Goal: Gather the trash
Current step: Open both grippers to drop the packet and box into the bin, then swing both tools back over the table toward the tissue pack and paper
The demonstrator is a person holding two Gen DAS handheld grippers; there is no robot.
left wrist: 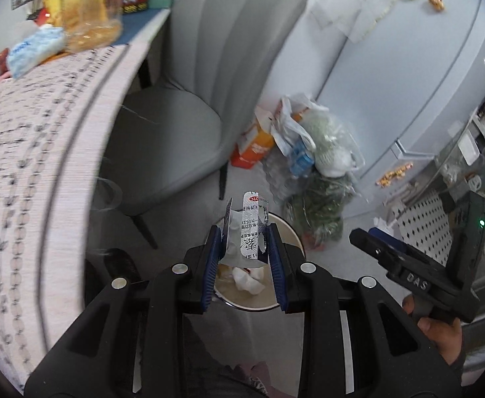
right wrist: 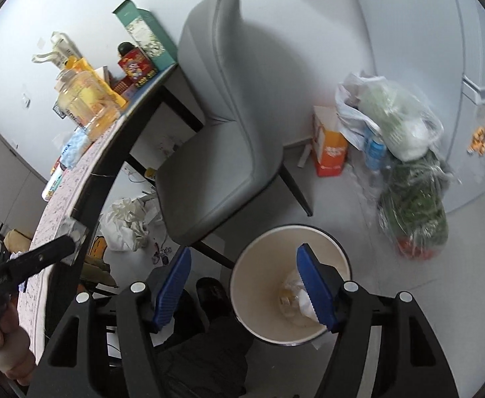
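My left gripper [left wrist: 244, 237] is shut on a crumpled silver blister pack [left wrist: 247, 229] with printed text and holds it right above the round cream trash bin [left wrist: 289, 229] on the floor. The bin holds white crumpled paper [left wrist: 249, 280]. My right gripper [right wrist: 244, 260] is open and empty, above the same bin [right wrist: 259, 265], its right finger over the bin's opening. The right gripper also shows at the right of the left wrist view [left wrist: 368, 235]. The left gripper shows at the left of the right wrist view [right wrist: 70, 243], with the silver pack [right wrist: 73, 232] at its tip.
A grey chair [left wrist: 189, 109] stands beside the table [left wrist: 27, 165], which has a patterned cloth and bottles and boxes at its far end. Plastic bags of greens [right wrist: 411, 199] and an orange box [right wrist: 328, 149] lie by the wall. A white fridge [left wrist: 425, 66] stands at the right. White bags [right wrist: 126, 222] lie under the table.
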